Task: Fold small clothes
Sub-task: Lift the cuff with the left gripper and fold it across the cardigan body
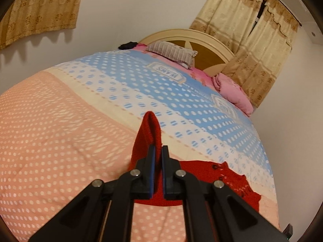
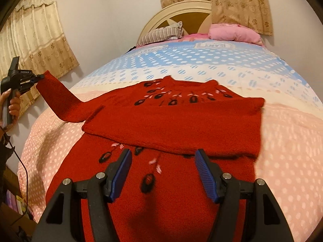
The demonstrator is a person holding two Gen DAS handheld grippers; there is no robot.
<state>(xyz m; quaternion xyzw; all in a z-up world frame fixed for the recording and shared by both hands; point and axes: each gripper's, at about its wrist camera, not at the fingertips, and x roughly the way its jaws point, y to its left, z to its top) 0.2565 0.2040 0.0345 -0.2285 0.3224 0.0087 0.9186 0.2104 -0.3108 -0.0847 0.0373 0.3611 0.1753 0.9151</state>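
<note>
A red knitted sweater [image 2: 171, 119] is spread on the bed [image 2: 282, 141], its sleeve [image 2: 58, 98] pinched by the left gripper [image 1: 158, 151] for folding across the body, while the right gripper [image 2: 163, 157] is held with jaws spread above the hem.

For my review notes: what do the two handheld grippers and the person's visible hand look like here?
Both grippers are black plastic linkages with silver pivot bolts and ribbed blue pads on the fingers. The right gripper shows these pads clearly; the left gripper shows only their thin blue edges. From the right wrist view, the left tool has a black pistol-style handle with a thin black cable trailing down. The hand on it has long pale nails; any sleeve is unclear.
</note>
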